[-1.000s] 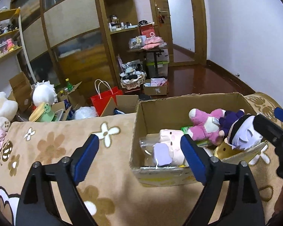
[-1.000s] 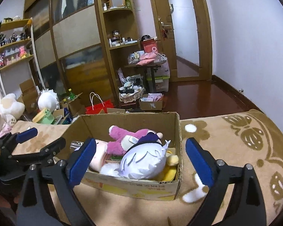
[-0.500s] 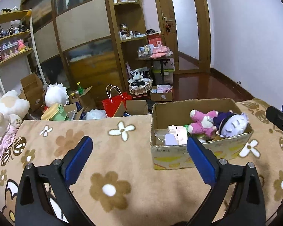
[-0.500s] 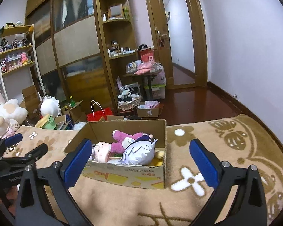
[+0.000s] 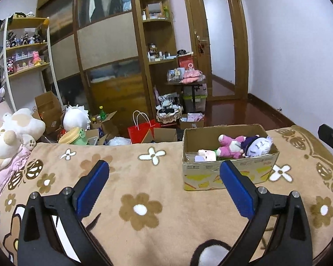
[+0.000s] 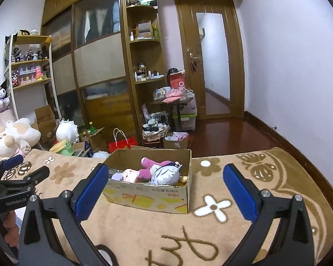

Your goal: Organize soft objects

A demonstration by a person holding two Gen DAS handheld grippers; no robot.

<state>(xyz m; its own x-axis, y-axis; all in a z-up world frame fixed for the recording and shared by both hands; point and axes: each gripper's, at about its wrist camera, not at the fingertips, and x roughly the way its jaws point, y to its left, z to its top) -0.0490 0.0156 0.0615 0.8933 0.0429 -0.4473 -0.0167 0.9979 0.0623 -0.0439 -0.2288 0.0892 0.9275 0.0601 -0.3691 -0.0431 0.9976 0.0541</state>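
An open cardboard box (image 5: pixel 228 175) stands on the tan flowered blanket (image 5: pixel 144 210). It holds a pink plush (image 5: pixel 229 147), a white-haired purple doll (image 5: pixel 258 146) and a pale pink plush (image 5: pixel 205 155). The box also shows in the right wrist view (image 6: pixel 148 197), with the pink plush (image 6: pixel 154 168) and the doll (image 6: pixel 165 175) inside. My left gripper (image 5: pixel 164 186) is open and empty, held back from the box and to its left. My right gripper (image 6: pixel 165 187) is open and empty, held back in front of the box.
Large cream plush toys (image 5: pixel 8 133) lie at the blanket's left edge on pink bedding. Beyond the blanket's far edge are a red bag (image 5: pixel 142 129), cardboard boxes (image 5: pixel 48 110) and a white plush (image 5: pixel 74 119). Wardrobe, shelves and a door stand behind.
Both grippers have pulled back and up from the box, so it looks smaller and farther. Both stay open and empty. The toys in the box have not moved.
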